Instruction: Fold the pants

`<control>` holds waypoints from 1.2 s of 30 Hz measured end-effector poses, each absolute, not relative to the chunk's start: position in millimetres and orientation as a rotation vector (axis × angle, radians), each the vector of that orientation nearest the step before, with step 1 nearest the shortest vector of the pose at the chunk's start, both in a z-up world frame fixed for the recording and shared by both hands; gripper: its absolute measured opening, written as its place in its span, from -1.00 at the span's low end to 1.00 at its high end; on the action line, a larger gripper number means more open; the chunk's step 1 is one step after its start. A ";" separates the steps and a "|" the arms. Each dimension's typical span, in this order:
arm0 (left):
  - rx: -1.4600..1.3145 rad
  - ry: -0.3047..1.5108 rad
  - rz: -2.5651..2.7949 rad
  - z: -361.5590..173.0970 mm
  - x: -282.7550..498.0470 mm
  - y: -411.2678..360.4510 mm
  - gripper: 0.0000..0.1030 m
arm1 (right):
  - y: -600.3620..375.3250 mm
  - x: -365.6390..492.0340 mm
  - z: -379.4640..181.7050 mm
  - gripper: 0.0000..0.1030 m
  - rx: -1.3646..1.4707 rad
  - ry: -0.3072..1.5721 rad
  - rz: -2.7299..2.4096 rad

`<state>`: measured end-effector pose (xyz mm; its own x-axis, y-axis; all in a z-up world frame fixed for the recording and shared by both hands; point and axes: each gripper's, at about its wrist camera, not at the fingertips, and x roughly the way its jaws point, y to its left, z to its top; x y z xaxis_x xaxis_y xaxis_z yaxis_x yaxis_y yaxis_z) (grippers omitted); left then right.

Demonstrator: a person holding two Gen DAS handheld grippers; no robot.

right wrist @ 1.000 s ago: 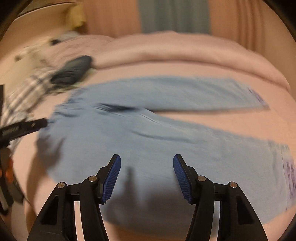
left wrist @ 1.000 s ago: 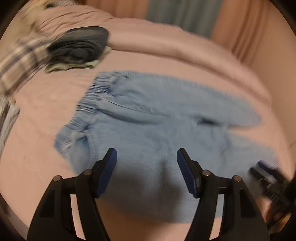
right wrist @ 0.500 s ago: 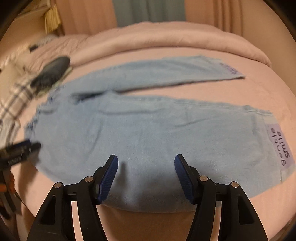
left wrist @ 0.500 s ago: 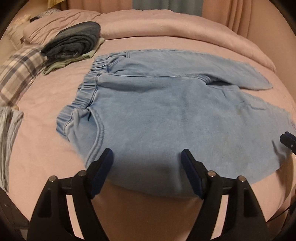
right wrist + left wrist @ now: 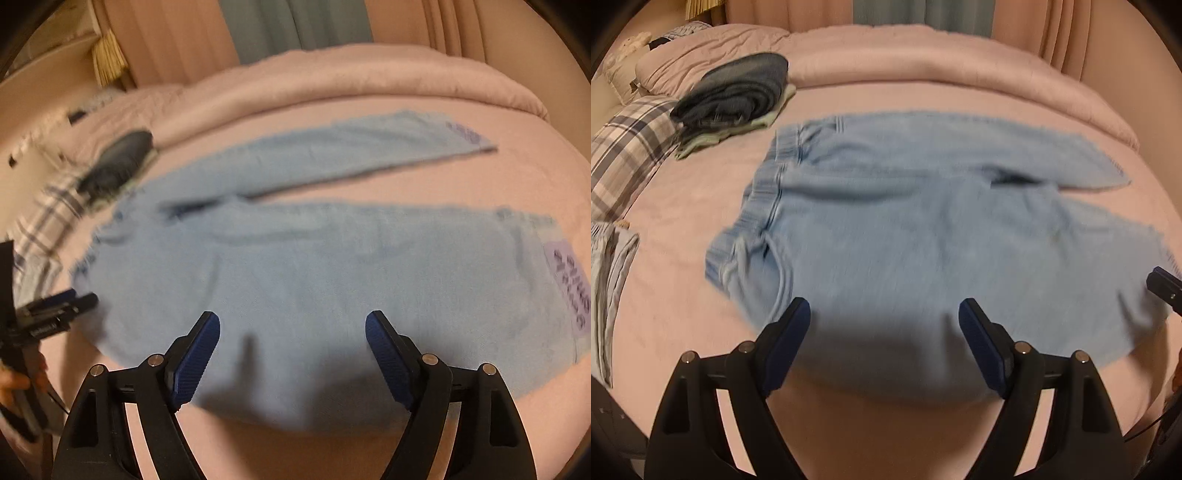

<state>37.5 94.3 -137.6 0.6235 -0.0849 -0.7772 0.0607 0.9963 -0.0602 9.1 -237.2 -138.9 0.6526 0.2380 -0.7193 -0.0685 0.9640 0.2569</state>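
Both tongs, left (image 5: 884,328) and right (image 5: 293,341), have black plastic arms, silver rivets and ribbed blue pads (image 5: 195,358).

A bedroom in a home. A wide bed (image 5: 701,192) with a pink sheet fills most of both views. Along its far edge, across the top of the frame, lies a rolled pink duvet (image 5: 923,59). At the upper left sit a pink pillow (image 5: 701,55) and a plaid pillow (image 5: 624,155), with a stack of folded dark clothes (image 5: 735,92) beside them. Behind the bed, at the top of the frame, hang peach curtains (image 5: 177,40) with a grey-green curtain panel (image 5: 295,26) between them. Light blue pants (image 5: 923,229) lie spread flat on the sheet at the centre. Warm, dim indoor light colours everything pink.
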 end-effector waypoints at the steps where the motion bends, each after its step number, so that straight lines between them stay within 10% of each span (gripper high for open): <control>1: -0.037 0.890 -0.084 -136.1 41.6 93.8 0.65 | -235.9 13.2 -135.0 0.58 0.200 0.820 0.177; 11: 0.068 0.944 -0.124 -173.9 66.4 87.7 0.85 | -209.1 37.1 -175.5 0.65 -0.118 0.894 0.194; 24: -0.019 0.881 -0.235 -97.0 185.2 142.3 0.84 | -189.1 148.7 -105.6 0.65 -0.202 0.802 0.502; 36: -0.010 1.145 -0.515 -131.1 326.5 166.8 0.54 | -117.0 327.0 -120.9 0.60 -0.371 0.912 0.708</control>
<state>326.5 166.8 -131.1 0.3102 -0.3945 -0.8650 0.3849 0.8840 -0.2651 327.0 -117.0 -120.9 0.4114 0.3976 -0.8202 -0.6961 0.7180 -0.0011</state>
